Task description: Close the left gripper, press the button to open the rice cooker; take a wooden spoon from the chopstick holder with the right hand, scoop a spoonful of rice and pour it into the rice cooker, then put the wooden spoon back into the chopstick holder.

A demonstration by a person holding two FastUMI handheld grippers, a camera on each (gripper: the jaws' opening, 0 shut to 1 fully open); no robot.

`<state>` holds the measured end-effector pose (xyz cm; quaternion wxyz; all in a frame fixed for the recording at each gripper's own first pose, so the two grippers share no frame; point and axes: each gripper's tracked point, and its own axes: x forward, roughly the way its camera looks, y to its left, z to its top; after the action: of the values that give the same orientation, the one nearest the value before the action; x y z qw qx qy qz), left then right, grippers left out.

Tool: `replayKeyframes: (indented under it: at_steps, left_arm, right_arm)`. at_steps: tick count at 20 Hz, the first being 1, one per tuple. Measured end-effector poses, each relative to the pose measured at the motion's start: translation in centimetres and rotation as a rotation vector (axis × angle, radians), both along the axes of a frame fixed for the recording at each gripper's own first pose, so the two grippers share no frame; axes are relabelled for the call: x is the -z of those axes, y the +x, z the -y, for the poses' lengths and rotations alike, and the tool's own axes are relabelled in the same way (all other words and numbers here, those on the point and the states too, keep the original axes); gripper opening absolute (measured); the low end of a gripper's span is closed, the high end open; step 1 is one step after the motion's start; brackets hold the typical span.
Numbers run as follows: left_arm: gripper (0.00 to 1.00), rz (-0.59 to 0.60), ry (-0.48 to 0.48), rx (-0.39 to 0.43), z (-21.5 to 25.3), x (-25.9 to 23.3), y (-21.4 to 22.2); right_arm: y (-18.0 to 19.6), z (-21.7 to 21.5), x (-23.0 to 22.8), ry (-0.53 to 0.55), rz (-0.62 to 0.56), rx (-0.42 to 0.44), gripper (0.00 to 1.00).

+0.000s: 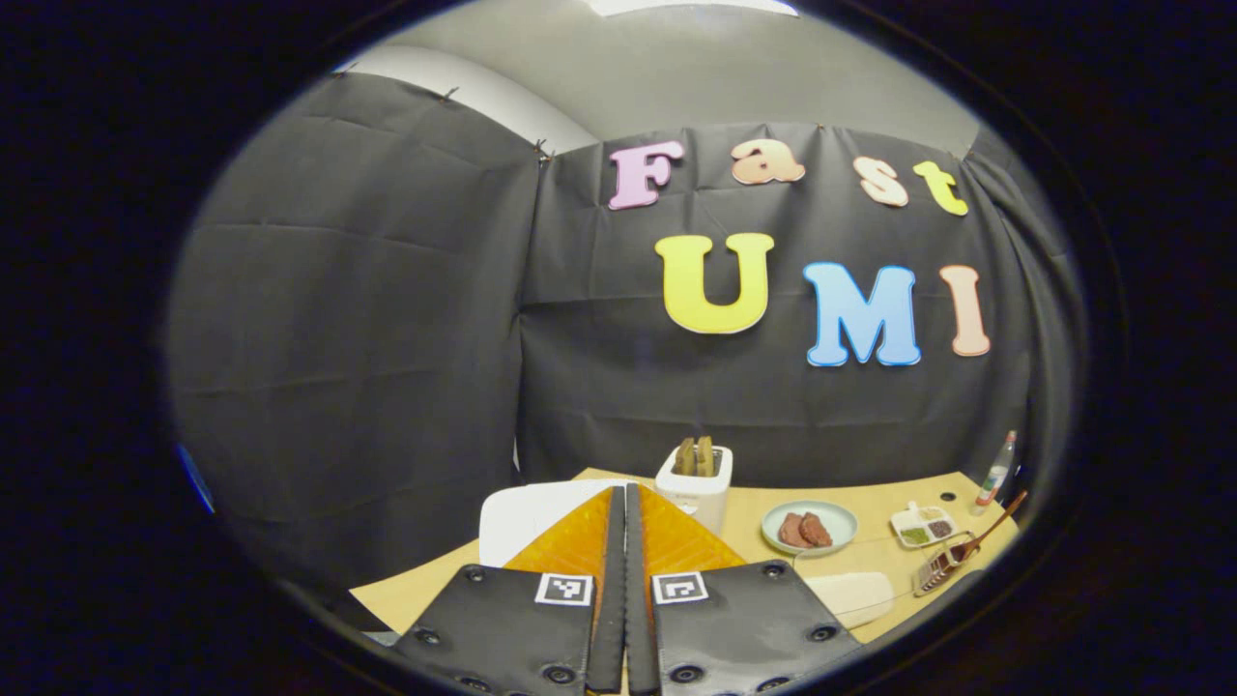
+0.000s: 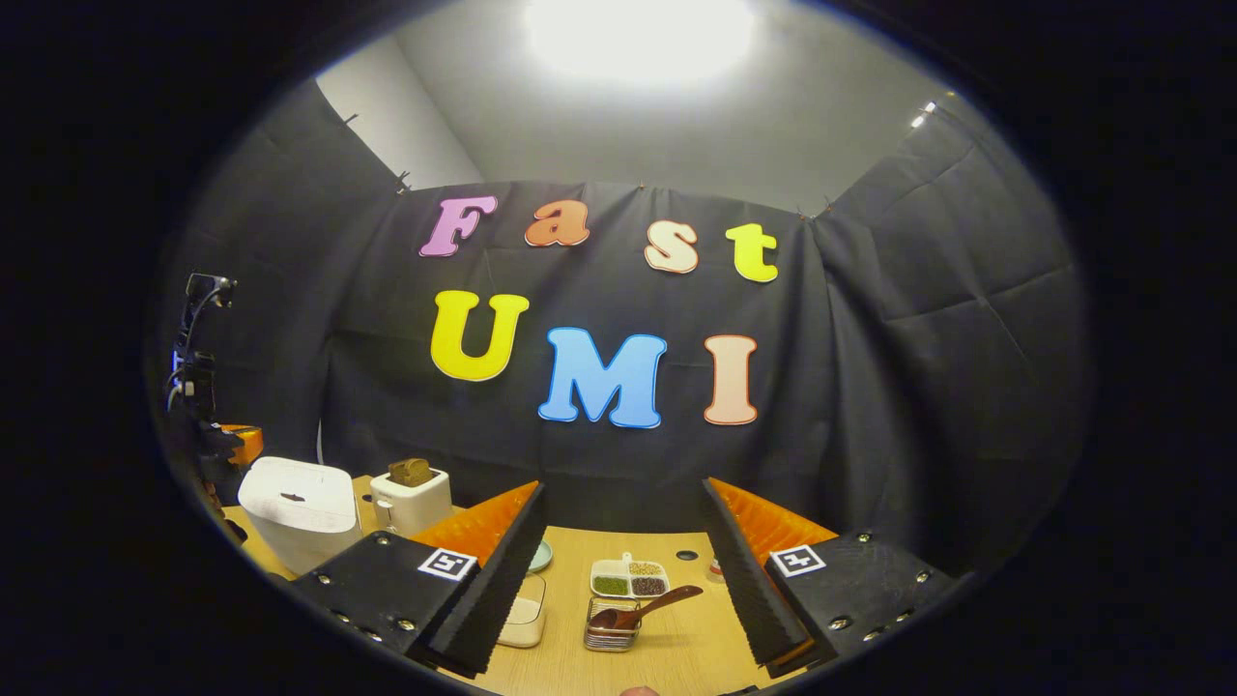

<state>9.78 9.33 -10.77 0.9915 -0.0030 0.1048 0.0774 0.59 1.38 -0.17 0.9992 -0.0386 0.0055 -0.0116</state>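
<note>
My two claws hover above a wooden table.

My left gripper has its fingers pressed together, empty; the white rice cooker sits just beyond its tips, lid down. My right gripper is spread apart; between its fingers, ahead, the wooden spoon rests in the chopstick holder, the rice container beside its left finger.
</note>
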Motion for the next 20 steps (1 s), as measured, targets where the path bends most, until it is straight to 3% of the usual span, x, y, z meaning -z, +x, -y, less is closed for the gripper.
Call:
replayKeyframes:
  at_steps: [10,15,20]
  left_arm:
    - [0.09,-0.147,0.043,0.002,-1.4,8.5,4.3]
    - [0.09,-0.273,-0.003,-0.014,-2.1,12.7,4.5]
    - [0.09,-0.244,0.058,-0.009,-1.7,12.7,4.6]
  right_arm:
    - [0.3,0.1,1.0,-0.026,-0.047,0.056,0.95]
    - [0.4,0.0,1.0,-0.038,-0.052,0.072,0.95]
    - [0.7,-0.3,1.2,-0.040,-0.057,0.065,0.95]
